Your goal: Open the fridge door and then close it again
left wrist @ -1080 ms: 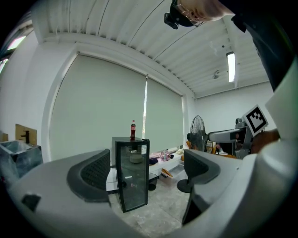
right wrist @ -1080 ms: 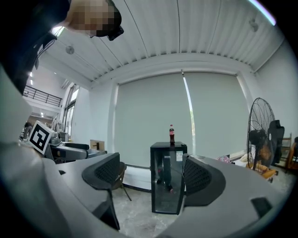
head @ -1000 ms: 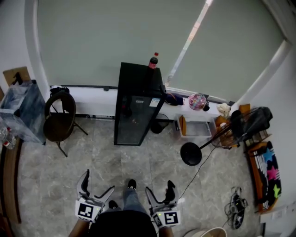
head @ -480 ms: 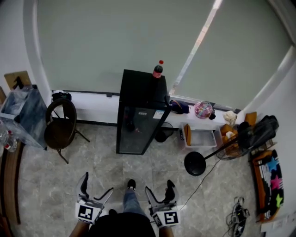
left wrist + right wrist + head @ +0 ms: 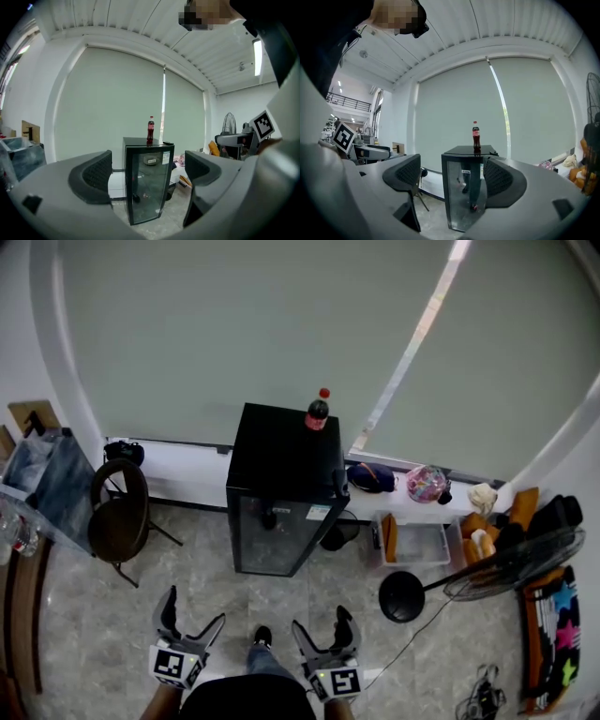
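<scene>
A small black fridge (image 5: 281, 493) with a glass door stands shut against the far wall, ahead of me. A cola bottle (image 5: 317, 411) stands on its top. My left gripper (image 5: 190, 616) is open, low in the head view and well short of the fridge. My right gripper (image 5: 322, 626) is open too, beside it, holding nothing. In the left gripper view the fridge (image 5: 147, 183) shows between the jaws of the left gripper (image 5: 146, 174). In the right gripper view the fridge (image 5: 464, 194) shows between the jaws of the right gripper (image 5: 450, 180).
A dark round chair (image 5: 117, 521) stands left of the fridge. A floor fan (image 5: 469, 573) with a round base stands to the right, with a white bin (image 5: 412, 542) and clutter along the low ledge (image 5: 187, 460). A cable (image 5: 389, 648) runs across the floor.
The view has moved closer to the fridge and tilted up, so the fridge now sits lower and more central. Both grippers stay open in the same place in the frame.
</scene>
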Tool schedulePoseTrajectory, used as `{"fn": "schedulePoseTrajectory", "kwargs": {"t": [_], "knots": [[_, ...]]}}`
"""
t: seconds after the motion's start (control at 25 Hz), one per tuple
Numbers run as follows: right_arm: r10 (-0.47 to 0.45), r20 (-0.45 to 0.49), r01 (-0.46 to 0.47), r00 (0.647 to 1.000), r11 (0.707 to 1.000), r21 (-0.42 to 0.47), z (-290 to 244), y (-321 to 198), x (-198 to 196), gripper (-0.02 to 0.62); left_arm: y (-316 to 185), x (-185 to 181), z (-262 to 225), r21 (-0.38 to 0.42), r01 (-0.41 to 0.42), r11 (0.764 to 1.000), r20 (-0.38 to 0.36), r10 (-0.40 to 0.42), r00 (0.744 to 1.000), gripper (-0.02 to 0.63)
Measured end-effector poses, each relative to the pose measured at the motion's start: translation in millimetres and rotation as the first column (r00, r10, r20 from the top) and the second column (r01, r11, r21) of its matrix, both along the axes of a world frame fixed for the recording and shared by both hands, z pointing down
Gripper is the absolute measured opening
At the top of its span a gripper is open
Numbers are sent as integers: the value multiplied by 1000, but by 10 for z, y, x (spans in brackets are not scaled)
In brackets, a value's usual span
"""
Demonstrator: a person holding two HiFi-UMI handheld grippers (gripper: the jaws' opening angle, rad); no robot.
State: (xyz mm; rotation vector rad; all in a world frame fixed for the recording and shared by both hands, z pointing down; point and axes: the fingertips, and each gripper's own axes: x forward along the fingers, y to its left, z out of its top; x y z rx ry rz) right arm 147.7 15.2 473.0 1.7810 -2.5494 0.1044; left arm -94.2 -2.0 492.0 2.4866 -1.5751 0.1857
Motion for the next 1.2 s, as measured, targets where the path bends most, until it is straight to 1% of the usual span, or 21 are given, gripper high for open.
{"fn": "schedulePoseTrajectory", "kwargs": {"t": [0.12, 0.16, 0.28, 0.4, 0.52, 0.6, 0.72, 0.8, 0.88, 1.0, 1.2], "knots": [[-30, 6, 30, 1000, 999, -15, 47, -353, 140, 413, -349, 160, -28, 70, 7, 998, 36, -10, 999, 472], [-44, 5, 44, 999, 999, -19, 60, -464, 170, 413, -449, 200, -39, 76, 15, 997, 41, -19, 999, 463], [-88, 3, 88, 996, 996, -25, 68, -756, 233, 413, -697, 282, -54, 61, 50, 997, 19, -52, 998, 447], [-124, -4, 124, 992, 992, -23, 65, -1001, 250, 413, -896, 315, -41, 67, 66, 996, 20, -68, 998, 442], [-153, -10, 153, 988, 988, -25, 59, -1194, 222, 413, -1050, 307, 19, 35, 81, 996, 27, -82, 996, 439], [-170, -11, 169, 985, 985, -23, 52, -1317, 188, 413, -1165, 300, 37, 29, 85, 996, 30, -86, 996, 437], [-181, -19, 180, 983, 983, -29, 71, -1478, 145, 413, -1308, 287, 153, 23, 78, 997, 57, -79, 995, 430], [-183, -36, 182, 982, 983, -38, 94, -1576, 120, 413, -1392, 279, 324, 16, 63, 998, 72, -64, 995, 426], [-184, -50, 182, 982, 982, -49, 114, -1672, 79, 413, -1476, 269, 492, -7, 49, 999, 77, -49, 996, 422], [-182, -66, 179, 981, 982, -57, 131, -1857, -27, 413, -1643, 250, 691, -47, 23, 999, 68, -20, 997, 391], [-204, -107, 197, 973, 978, -69, 232, -2115, -247, 413, -1890, 282, 1034, -101, -28, 995, 53, 33, 998, 373]]}}
